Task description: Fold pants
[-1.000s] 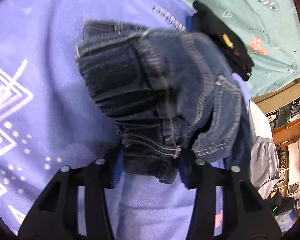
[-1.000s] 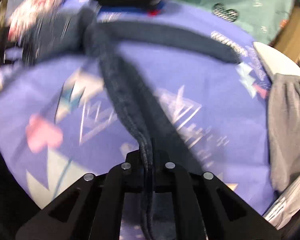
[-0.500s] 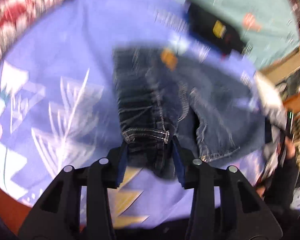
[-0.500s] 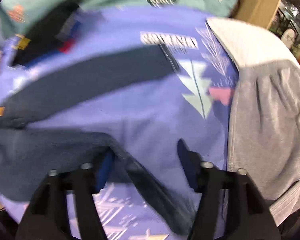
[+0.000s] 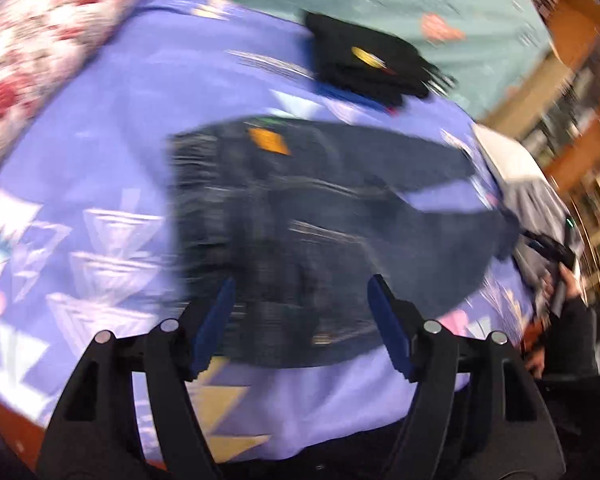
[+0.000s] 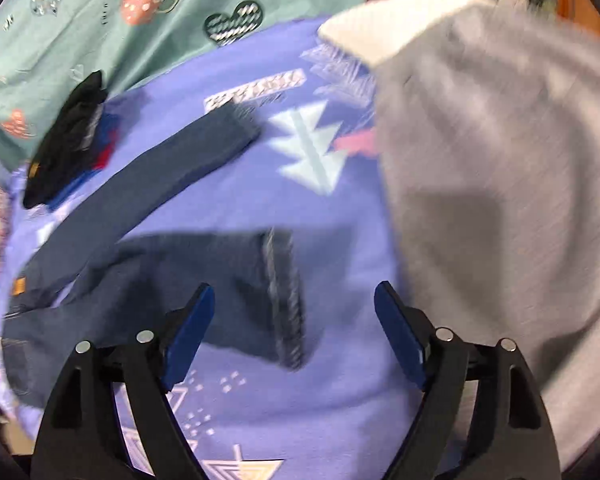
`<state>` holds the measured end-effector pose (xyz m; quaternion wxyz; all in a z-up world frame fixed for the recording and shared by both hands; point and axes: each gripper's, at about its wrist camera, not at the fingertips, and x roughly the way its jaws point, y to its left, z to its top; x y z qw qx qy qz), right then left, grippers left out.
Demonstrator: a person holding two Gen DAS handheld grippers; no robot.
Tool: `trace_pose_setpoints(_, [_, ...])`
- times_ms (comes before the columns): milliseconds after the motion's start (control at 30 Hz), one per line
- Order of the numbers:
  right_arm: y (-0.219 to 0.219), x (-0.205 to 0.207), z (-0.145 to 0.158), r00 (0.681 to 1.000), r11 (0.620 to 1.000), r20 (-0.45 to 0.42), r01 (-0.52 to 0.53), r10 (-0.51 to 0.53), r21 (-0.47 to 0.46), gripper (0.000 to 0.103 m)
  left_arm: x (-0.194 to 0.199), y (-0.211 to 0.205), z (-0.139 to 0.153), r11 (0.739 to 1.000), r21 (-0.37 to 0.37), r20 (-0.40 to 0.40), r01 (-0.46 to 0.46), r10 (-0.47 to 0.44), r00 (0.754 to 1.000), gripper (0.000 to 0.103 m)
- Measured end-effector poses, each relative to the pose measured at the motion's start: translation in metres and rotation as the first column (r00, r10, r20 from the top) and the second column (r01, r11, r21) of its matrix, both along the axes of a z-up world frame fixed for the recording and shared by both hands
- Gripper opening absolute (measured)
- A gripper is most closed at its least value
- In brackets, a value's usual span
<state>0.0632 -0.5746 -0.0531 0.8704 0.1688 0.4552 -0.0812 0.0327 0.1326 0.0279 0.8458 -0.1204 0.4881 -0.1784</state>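
- Pants [image 5: 300, 200] of dark denim lie spread on the purple bedspread [image 5: 100, 120], waist toward the left gripper [image 5: 300, 320] and both legs running off toward the right gripper [image 6: 294, 330]; a second ago they hung bunched in both grips.
- Left gripper: its jaws are opening and stand well apart. The waistband sits below and between the blue pads [image 5: 216, 316], but the pads do not press on it, where half a second ago they pinched that edge.
- Right gripper: its jaws are opening too, wide, with nothing in them. The hem [image 6: 280, 292] of the near leg lies on the bedspread under the gap; a second ago that leg ran straight into the shut jaws.
- My reading: the pants have just been laid out and let go, so the spreading step looks done and no fold has yet been made. The legs lie in a V with bedspread showing between them, and will probably need bringing together first.
- Edges: the waistband lies near the front edge of the bed; the far leg ends close to a folded black garment [image 5: 364, 64].
- Room: a grey garment [image 6: 500, 200] lies just beside the near hem, and a flowered pillow [image 5: 40, 40] lies beyond the waist end. The bedspread in front of the legs is free for a fold.
- Both views are blurred, so fine creases cannot be judged.
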Motion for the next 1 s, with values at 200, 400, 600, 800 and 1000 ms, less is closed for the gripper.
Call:
trace_pose_setpoints(200, [0.016, 0.016, -0.048, 0.996, 0.982, 0.011, -0.092, 0.092, 0.163, 0.003, 0.018, -0.044, -0.035, 0.999, 0.022, -0.071, 0.047, -0.045, 0.996, 0.070])
trace_pose_setpoints(400, [0.015, -0.012, 0.068, 0.992, 0.990, 0.082, -0.106, 0.099, 0.094, 0.002, 0.023, -0.038, -0.055, 0.998, 0.055, -0.105, 0.021, -0.015, 0.994, 0.070])
trace_pose_setpoints(600, [0.016, -0.002, 0.076, 0.982, 0.990, -0.186, -0.059, 0.034, -0.132, 0.007, 0.027, -0.047, -0.075, 0.989, 0.126, -0.178, 0.076, -0.053, 0.983, 0.070])
trace_pose_setpoints(800, [0.038, 0.027, 0.009, 0.944, 0.956, -0.330, -0.070, -0.029, -0.284, 0.021, 0.022, -0.031, -0.040, 0.992, 0.077, -0.119, 0.096, -0.086, 0.989, 0.070])
trace_pose_setpoints(1000, [0.062, 0.062, 0.047, 0.992, 0.991, -0.105, -0.085, 0.075, -0.103, 0.053, 0.077, 0.038, 0.008, 0.972, 0.189, 0.062, -0.141, 0.131, 0.989, 0.094])
